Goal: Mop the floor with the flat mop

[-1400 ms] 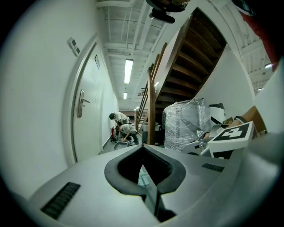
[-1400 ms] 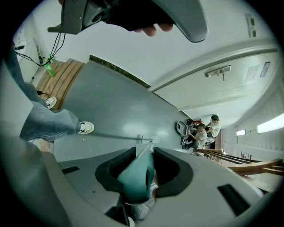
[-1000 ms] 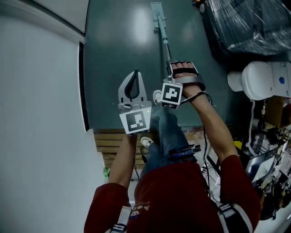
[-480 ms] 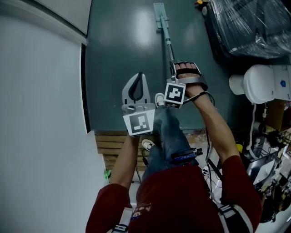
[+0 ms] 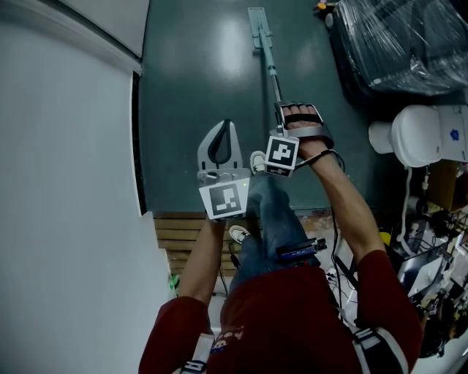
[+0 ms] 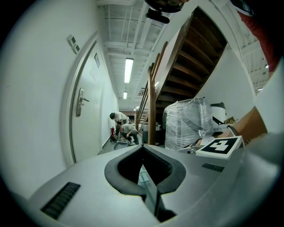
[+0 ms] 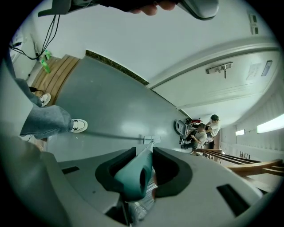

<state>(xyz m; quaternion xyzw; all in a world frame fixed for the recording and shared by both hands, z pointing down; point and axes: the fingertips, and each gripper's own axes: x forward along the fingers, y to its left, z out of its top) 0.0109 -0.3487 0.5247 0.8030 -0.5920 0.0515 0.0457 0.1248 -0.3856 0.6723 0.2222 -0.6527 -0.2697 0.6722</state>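
The flat mop lies with its head on the dark green floor far ahead, and its thin pole runs back toward me. My right gripper is shut on the teal grip at the pole's near end. In the right gripper view the pole leads from the right gripper out to the mop head. My left gripper hangs just left of the pole, apart from it. In the left gripper view the left gripper has its jaw tips together and holds nothing.
A white wall and a door run along the left. A plastic-wrapped stack and a white fixture stand at right, above cables. Wooden slats lie behind my shoe. Two people crouch far down the corridor.
Both grippers and the mop have drifted slightly to the right in the head view. The right gripper's hold on the handle is unchanged, and the left stays shut and empty.
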